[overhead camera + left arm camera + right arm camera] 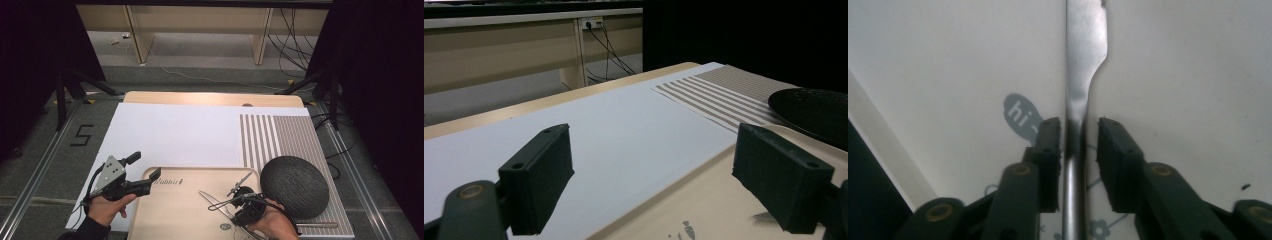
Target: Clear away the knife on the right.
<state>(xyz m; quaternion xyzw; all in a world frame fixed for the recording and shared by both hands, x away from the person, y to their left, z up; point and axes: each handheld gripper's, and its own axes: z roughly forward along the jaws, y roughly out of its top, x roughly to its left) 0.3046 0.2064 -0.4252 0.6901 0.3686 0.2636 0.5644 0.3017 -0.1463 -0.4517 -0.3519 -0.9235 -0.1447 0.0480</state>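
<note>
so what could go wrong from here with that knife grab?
1. The right gripper straddles the knife's thin handle; one pad touches, the other stands off, so closing may push it sideways.
2. The knife lies flat on the tray, so it may slip out on lifting.
3. The dark plate sits beside the right hand; a swing may hit it.

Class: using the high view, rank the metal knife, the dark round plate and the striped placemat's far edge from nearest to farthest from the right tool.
1. Metal knife: between the right tool's jaws, on the wooden tray.
2. Dark round plate: just right of it.
3. Striped placemat's far edge: beyond, toward the table's back.
</note>
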